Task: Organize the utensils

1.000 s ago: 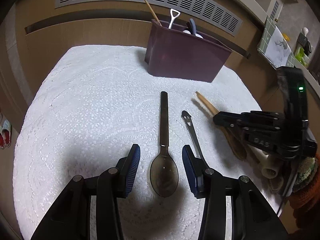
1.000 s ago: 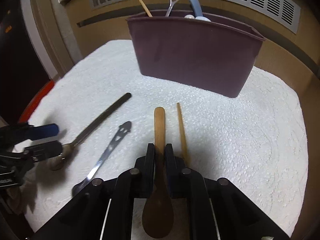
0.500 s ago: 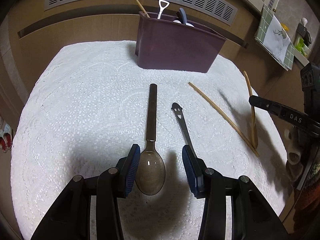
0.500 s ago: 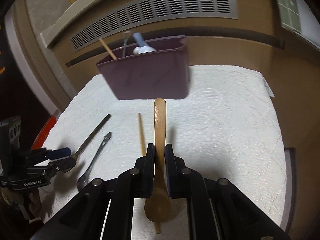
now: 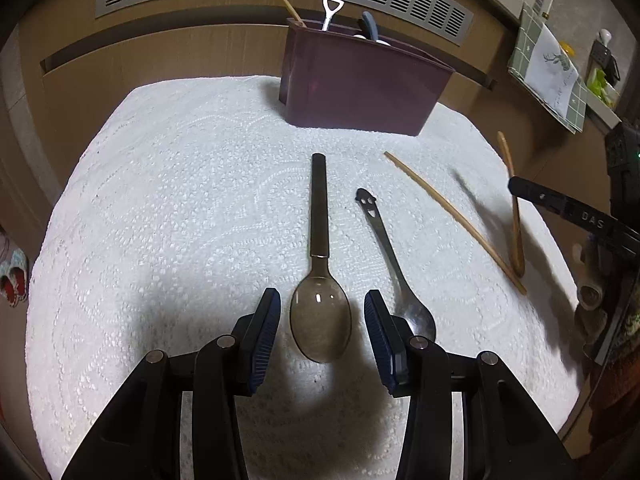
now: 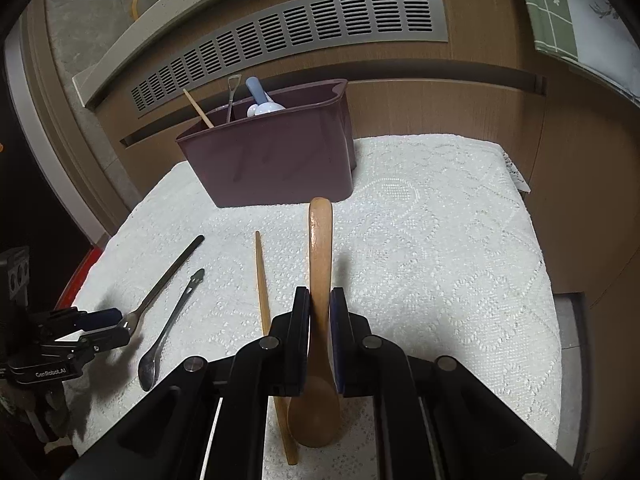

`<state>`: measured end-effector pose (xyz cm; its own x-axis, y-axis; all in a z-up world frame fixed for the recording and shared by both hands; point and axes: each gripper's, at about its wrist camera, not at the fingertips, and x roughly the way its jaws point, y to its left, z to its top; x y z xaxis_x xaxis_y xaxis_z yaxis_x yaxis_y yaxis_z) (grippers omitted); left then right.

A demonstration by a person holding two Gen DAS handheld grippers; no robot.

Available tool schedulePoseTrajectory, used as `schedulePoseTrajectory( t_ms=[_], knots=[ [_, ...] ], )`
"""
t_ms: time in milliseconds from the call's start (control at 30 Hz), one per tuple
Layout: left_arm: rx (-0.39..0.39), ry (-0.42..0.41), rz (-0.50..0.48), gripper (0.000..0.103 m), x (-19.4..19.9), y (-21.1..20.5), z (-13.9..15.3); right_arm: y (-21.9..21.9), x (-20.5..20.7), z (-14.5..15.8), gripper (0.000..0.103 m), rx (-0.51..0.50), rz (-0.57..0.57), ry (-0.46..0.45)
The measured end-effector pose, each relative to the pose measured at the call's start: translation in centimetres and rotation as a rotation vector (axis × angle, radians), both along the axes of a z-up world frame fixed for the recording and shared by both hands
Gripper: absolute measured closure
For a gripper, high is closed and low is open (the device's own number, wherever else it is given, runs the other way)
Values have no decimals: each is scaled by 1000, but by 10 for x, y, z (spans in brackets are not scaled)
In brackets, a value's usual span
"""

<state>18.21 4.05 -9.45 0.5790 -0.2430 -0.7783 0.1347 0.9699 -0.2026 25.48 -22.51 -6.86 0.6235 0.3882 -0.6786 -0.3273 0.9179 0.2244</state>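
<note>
A white lace cloth (image 5: 168, 208) covers the worktop before a wood-panelled wall with a long vent grille (image 6: 288, 36). The left gripper (image 5: 320, 320), fingers wide, flanks a dark spoon (image 5: 320, 280). The right gripper (image 6: 320, 320) grips a wooden spoon (image 6: 320, 248) near the maroon bin (image 6: 276, 160).

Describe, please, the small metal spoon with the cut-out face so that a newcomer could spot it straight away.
Start at the maroon utensil bin at the back of the white lace cloth. In front of it two spoons lie side by side; the smiley spoon is on the right of the dark-handled spoon. It is the slimmer, shiny one, with a face cut into its handle end.
</note>
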Motion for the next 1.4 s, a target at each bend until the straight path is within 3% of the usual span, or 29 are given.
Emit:
schedulePoseTrajectory(
  t_ms=[200, 367, 600, 733, 833, 933, 1067, 1200, 1400],
  knots=[
    [22, 34, 6, 62, 36, -3, -2, 4, -5, 14, 93, 3, 15, -41],
    [71, 44, 13, 77, 77, -9, -1, 6, -7, 20, 93, -16, 10, -63],
    [151, 43, -2, 77, 101, -28, -2, 3, -6, 16, 93, -29, -7, -61],
    [153, 54, 17, 77, 104, -31, -3, 2, -5, 14, 93, -22, -13, -57],
    [117, 54, 17, 91, 98, -27, 0, 2, -6, 15, 93, -14, -18, -59],
    [33, 15, 16, 91, 78, -21, 12, 3, -10, 19, 93, -12, -18, -75],
    [-46, -104, 15, 92, 39, -15, 47, 4, -14, 25, 93, -17, -12, -96],
    [-73, -157, 2, 97, 21, -12, 69, 7, -17, 31, 93, -14, -7, -109],
    [-52, -202, -8, 99, 11, -14, 82, 16, -26, 41, 93, -22, 19, -138]
  ],
)
